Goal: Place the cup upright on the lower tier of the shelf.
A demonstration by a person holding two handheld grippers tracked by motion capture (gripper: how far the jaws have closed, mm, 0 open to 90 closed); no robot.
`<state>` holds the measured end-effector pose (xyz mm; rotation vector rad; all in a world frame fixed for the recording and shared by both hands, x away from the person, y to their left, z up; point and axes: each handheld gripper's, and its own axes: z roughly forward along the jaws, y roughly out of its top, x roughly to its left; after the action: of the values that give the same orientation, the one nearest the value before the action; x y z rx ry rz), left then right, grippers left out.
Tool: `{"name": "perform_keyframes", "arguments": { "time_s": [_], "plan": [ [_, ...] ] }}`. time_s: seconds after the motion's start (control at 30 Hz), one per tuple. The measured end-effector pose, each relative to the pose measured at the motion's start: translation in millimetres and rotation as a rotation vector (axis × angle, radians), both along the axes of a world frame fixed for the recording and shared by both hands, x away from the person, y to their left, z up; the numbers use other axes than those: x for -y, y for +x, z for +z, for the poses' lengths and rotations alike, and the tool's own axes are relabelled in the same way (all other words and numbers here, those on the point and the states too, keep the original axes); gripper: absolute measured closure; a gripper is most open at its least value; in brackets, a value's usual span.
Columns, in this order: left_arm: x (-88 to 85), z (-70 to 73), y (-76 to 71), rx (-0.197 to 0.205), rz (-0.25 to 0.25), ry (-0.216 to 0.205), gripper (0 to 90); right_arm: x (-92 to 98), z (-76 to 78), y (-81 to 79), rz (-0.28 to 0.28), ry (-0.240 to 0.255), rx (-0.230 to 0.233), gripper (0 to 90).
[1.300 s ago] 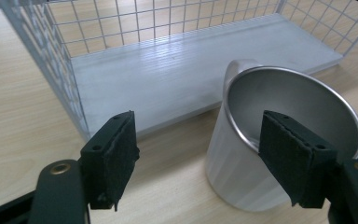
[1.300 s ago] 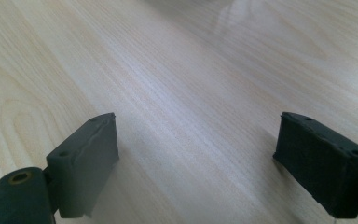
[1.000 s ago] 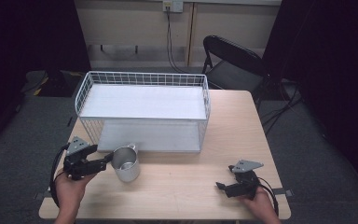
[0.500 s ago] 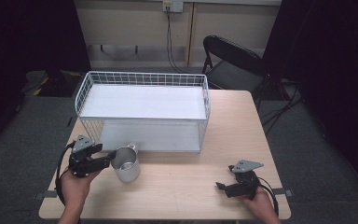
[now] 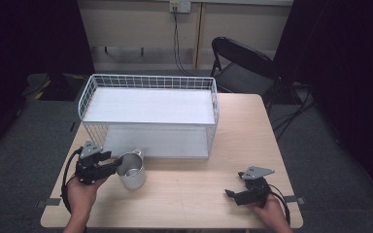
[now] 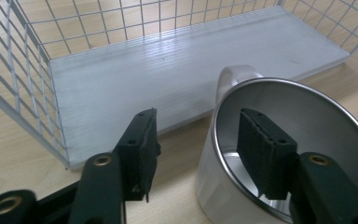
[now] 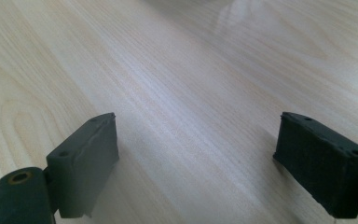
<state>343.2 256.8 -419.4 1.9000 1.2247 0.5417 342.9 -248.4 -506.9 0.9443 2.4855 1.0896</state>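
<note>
From the high view, the steel mug (image 5: 131, 170) stands on the table (image 5: 189, 194) just in front of the wire basket (image 5: 148, 114), with the left gripper (image 5: 110, 166) at its rim and the right gripper (image 5: 233, 195) resting well apart, jaws wide. In the left gripper view, the jaws have just been closing astride the mug's wall (image 6: 214, 186), one pad inside, one outside, not yet pressing; the grip should finish squarely before any lift. The right gripper view shows bare tabletop (image 7: 182, 93) between spread jaws.

So the left gripper (image 6: 193, 149) crept a bit toward the steel mug (image 5: 132, 171) at its 3 o'clock, and its jaws have just been closing: one's inside the rim, one outside, wall between, not pinched yet.
</note>
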Motion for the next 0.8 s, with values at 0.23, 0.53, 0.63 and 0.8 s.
{"name": "perform_keyframes", "arguments": {
  "time_s": [0.23, 0.53, 0.63, 0.8],
  "plan": [
    [2.1, -5.0, 1.5, -0.025, -0.008, 0.005, 58.0, 0.1, 0.1, 0.0, 0.0, -0.001, 0.0, 12.1],
    [8.4, -6.7, 2.5, -0.053, -0.027, 0.007, 64.8, 0.0, 0.0, 0.0, 0.0, 0.0, 0.0, 12.1],
    [9.3, -6.5, 3.0, -0.063, -0.025, 0.013, 66.3, 0.0, 0.0, 0.0, 0.0, 0.0, 0.0, 12.1],
    [14.8, -8.7, 5.5, -0.091, -0.031, 0.047, 74.6, 0.0, 0.0, 0.0, 0.0, 0.0, 0.0, 12.1]
  ]
}}
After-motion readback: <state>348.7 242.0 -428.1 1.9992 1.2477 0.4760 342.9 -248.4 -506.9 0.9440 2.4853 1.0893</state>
